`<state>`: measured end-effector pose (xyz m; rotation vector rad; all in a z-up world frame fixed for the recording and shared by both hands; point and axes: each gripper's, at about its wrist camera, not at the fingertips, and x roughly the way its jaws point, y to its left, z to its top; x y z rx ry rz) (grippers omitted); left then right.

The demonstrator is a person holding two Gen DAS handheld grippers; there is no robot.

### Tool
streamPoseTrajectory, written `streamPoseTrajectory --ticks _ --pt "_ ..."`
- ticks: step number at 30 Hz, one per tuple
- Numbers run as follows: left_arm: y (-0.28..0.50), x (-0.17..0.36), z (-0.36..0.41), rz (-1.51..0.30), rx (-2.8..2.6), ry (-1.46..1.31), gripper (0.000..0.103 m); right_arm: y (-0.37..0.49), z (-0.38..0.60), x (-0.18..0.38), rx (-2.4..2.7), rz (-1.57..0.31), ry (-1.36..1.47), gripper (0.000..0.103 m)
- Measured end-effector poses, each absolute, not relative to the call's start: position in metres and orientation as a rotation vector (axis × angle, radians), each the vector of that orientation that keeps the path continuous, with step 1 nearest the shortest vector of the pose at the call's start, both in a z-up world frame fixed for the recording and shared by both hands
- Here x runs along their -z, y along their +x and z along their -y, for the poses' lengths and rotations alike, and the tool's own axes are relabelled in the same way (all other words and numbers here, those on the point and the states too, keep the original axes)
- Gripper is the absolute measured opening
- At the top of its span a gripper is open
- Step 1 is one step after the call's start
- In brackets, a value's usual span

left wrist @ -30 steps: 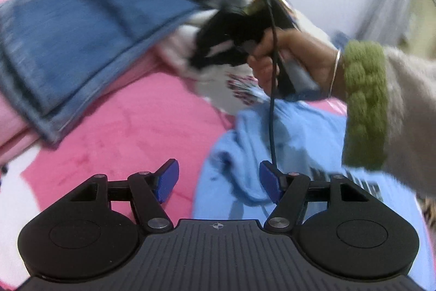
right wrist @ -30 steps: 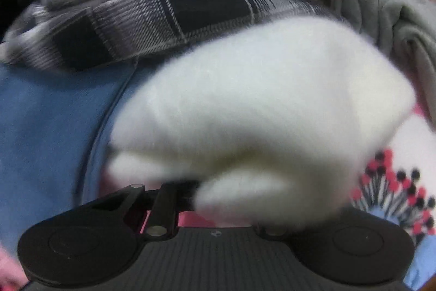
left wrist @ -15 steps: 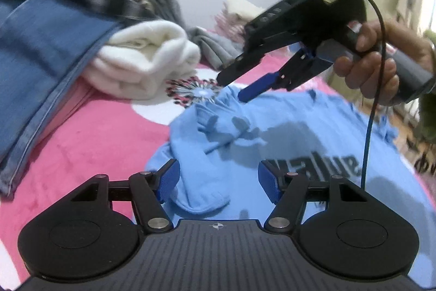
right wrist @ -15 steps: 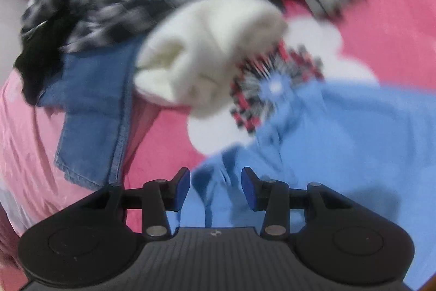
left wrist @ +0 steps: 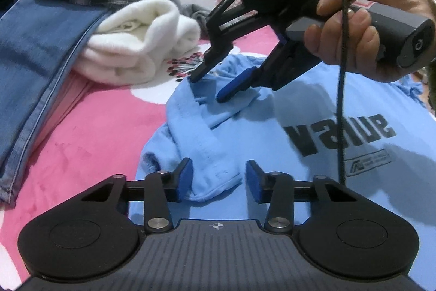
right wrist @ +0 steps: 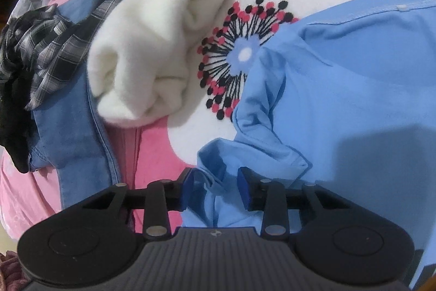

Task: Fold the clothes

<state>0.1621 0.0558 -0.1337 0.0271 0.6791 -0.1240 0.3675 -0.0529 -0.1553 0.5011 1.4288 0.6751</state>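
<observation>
Left wrist view: the left gripper (left wrist: 216, 179) has its fingers spread around a crumpled sleeve of the light blue printed T-shirt (left wrist: 313, 138), which lies face-up on the pink flowered bed (left wrist: 90, 143). Beyond, the right gripper (left wrist: 209, 89), fingers also spread, hovers over the shoulder, probably to straighten it. Farther back sits a rolled white fleece garment (left wrist: 136, 45).

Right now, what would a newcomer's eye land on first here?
The blue tee spread over the pink blanket, its black lettering facing up. Both open tongs sit at its crumpled sleeve: the left tongs at the cuff, the right tongs further up. A rolled white towel lies beside the jeans.
</observation>
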Motion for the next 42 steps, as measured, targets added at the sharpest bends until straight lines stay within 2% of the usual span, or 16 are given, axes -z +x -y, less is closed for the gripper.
streamPoseTrajectory --ticks 2,5,8,17,24,32,42 --pt "0.162 0.133 -0.058 -0.677 0.115 0.016 0.027 0.367 0.052 0.156 -0.681 -1.419 0.498 0.022" --pt "0.162 0.133 -0.063 -0.675 0.100 -0.006 0.015 0.366 0.051 0.149 -0.704 -1.387 0.482 0.010" --pt "0.162 0.132 -0.072 -0.669 0.082 -0.074 0.008 0.363 0.045 0.138 -0.745 -1.334 0.441 0.006" --pt "0.158 0.115 -0.122 -0.566 0.020 -0.444 0.006 0.358 -0.003 0.099 -0.903 -1.128 0.184 0.002" --pt "0.156 0.123 -0.161 -0.512 -0.089 -0.677 0.005 0.351 -0.058 0.094 -1.010 -1.001 -0.061 0.002" --pt "0.157 0.138 -0.187 -0.479 -0.197 -0.716 0.005 0.328 -0.110 0.104 -1.106 -0.850 -0.314 0.001" --pt "0.171 0.151 -0.211 -0.458 -0.292 -0.734 0.005 0.322 -0.149 0.117 -1.143 -0.687 -0.395 0.001"
